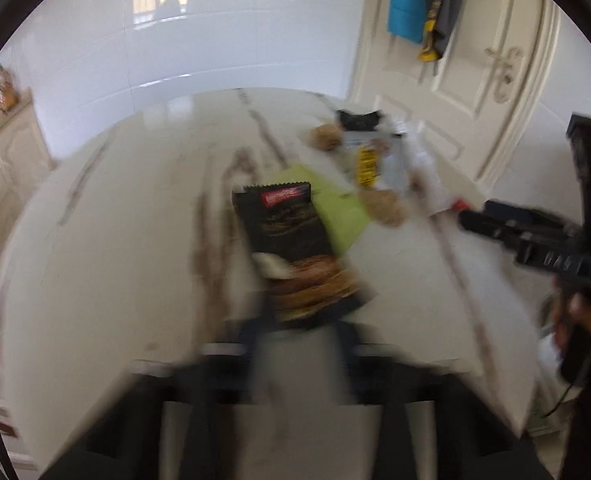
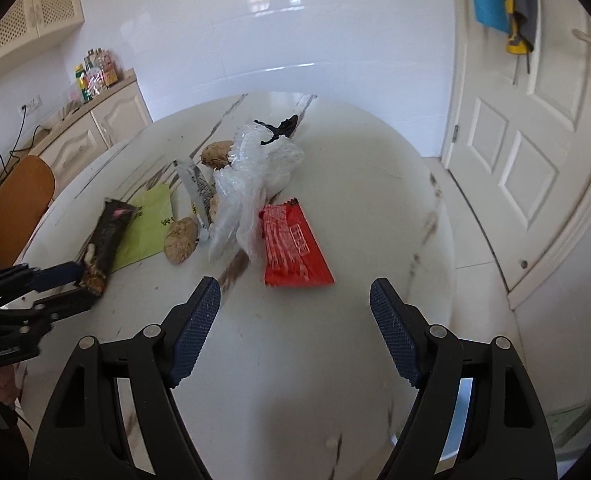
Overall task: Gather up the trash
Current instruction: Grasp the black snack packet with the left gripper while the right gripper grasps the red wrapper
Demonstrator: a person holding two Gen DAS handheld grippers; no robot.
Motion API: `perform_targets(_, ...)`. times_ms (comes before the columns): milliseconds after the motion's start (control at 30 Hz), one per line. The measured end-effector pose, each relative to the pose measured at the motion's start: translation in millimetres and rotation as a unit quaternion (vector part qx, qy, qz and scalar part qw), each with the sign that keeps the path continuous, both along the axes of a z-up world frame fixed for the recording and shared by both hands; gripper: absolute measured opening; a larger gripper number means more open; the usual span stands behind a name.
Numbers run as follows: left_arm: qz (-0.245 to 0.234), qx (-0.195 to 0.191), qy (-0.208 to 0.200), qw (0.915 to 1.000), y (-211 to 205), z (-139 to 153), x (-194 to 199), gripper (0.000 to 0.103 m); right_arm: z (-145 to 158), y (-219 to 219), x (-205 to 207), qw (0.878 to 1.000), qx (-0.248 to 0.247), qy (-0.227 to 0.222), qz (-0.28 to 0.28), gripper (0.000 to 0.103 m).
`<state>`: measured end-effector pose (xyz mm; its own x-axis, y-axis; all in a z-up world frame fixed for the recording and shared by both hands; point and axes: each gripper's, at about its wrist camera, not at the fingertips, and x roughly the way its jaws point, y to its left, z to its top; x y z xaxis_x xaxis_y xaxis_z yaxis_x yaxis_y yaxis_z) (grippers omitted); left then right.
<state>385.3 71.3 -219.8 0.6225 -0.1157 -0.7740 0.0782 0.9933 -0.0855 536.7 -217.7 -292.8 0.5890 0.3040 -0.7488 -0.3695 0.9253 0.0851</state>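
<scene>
3 paper balls (image 2: 180, 240) | 1 red wrapper (image 2: 293, 246) | 1 black wrapper (image 2: 105, 240) in left gripper (image 2: 80, 285)

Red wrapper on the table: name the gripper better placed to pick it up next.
Right. The right gripper is open with the red wrapper just ahead; the left gripper is shut on the black wrapper.

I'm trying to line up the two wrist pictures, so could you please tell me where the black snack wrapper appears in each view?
Left wrist view: the black snack wrapper is at centre, just beyond the blurred left gripper, whose jaws are shut on its near end.
Right wrist view: the wrapper is at the left edge, held by the left gripper.
Shared landmark: the green sheet lies under the wrapper's far end in both.
</scene>
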Motion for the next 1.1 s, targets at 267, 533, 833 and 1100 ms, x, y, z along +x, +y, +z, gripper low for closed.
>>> perform_targets(267, 0.003, -0.04, 0.005, 0.9992, 27.0, 6.5, -8.0, 0.023, -1.3, 12.9, 16.1, 0.999, -0.049, -0.009, 0.014, 0.073)
perform_targets(533, 0.016, -0.04, 0.001, 0.9991, 6.2, 10.3, 7.3, 0.073, 1.3, 19.4, 16.3, 0.996, -0.072, -0.012, 0.053, 0.034)
perform_targets(833, 0.044, 0.0, 0.015, 0.9989, -10.9, 0.6, 42.9, 0.068, 2.6, 1.3, -7.4, 0.998, -0.037, -0.004, 0.057, 0.027)
perform_targets(1100, 0.011, 0.008, -0.001, 0.9999, -11.6, -0.1, 32.1, 0.025, 2.0, -5.8, -15.5, 0.999, -0.016, -0.004, 0.052, 0.033)
